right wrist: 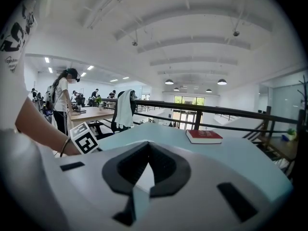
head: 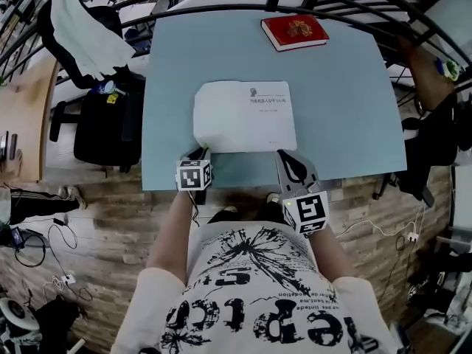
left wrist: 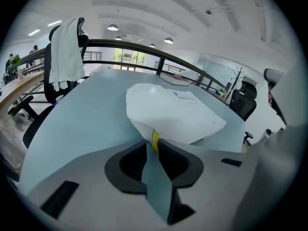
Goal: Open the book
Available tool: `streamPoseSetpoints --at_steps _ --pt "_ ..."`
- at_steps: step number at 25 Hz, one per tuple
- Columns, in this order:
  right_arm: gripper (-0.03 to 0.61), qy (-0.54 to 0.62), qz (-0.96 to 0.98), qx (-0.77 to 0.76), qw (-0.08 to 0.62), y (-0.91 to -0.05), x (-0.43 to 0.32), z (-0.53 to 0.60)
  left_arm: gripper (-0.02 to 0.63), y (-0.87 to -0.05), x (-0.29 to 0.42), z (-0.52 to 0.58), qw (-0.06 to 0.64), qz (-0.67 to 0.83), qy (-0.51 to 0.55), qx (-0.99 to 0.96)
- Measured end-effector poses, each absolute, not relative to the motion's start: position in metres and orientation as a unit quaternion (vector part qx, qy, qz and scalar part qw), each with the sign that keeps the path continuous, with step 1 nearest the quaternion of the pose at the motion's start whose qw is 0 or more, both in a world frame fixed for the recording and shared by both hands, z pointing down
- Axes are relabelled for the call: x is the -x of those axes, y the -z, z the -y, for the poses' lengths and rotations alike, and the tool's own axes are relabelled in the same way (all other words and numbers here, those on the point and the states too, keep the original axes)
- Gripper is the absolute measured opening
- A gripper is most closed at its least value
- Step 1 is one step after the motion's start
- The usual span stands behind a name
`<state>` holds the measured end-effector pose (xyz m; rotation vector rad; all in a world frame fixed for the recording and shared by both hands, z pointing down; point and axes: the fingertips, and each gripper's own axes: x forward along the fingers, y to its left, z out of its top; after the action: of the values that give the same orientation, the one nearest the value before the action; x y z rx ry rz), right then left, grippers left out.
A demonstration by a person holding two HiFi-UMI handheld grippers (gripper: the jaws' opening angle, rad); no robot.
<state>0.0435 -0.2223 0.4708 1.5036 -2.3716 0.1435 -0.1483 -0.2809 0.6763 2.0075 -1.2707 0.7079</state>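
Closing in on the cover's corner: the white book (head: 243,116) lies shut mid-table (head: 339,109). The left gripper (head: 200,153), jaws slightly spread, noses the book's near-left corner. The right gripper (head: 282,155), jaws pressed together, waits at the table's near edge. Next, I'd guess, it pinches only the cover.

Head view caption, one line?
Left gripper and right gripper at near edge of white softcover book on pale blue table; red hardback beyond.

table (head: 346,109): pale blue | on it: white booklet (head: 243,116), red book (head: 293,32)

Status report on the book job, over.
Left gripper jaws slightly apart at near-left corner of white book. Right gripper shut, empty, by its near-right corner. Book not yet open. Red book far off, clear.
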Motion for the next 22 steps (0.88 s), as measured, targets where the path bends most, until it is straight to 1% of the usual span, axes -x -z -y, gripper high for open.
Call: streamPoseSetpoints --at_steps 2,4,6,7,10,13,14,18,22 --pt "0.011 -0.046 0.831 -0.530 0.163 -0.469 -0.042 0.219 0.088 -0.681 0.149 0.279 0.328 0.488 -0.269 -0.763" --pt "0.011 -0.042 0.830 -0.533 0.160 -0.466 -0.042 0.216 0.099 -0.683 0.146 0.275 0.314 0.480 -0.278 -0.771" --pt "0.011 -0.040 0.829 -0.535 0.159 -0.465 -0.043 0.213 0.149 -0.683 0.143 0.269 0.302 0.467 -0.289 -0.779" --pt "0.011 -0.039 0.829 -0.535 0.158 -0.464 -0.044 0.212 0.155 -0.683 0.142 0.266 0.300 0.465 -0.291 -0.781" --pt "0.011 -0.036 0.830 -0.534 0.155 -0.461 -0.046 0.210 0.156 -0.678 0.148 0.264 0.299 0.478 -0.282 -0.776" --pt "0.011 -0.028 0.835 -0.528 0.150 -0.456 -0.049 0.211 0.156 -0.663 0.157 0.267 0.279 0.504 -0.274 -0.770" --pt "0.011 -0.025 0.836 -0.527 0.148 -0.454 -0.050 0.212 0.150 -0.655 0.159 0.268 0.274 0.512 -0.267 -0.769" --pt "0.011 -0.013 0.842 -0.522 0.137 -0.442 -0.052 0.212 0.081 -0.609 0.160 0.272 0.252 0.534 -0.216 -0.778" --pt "0.011 0.002 0.852 -0.508 0.129 -0.432 -0.057 0.214 0.038 -0.556 0.143 0.277 0.212 0.543 -0.162 -0.796"
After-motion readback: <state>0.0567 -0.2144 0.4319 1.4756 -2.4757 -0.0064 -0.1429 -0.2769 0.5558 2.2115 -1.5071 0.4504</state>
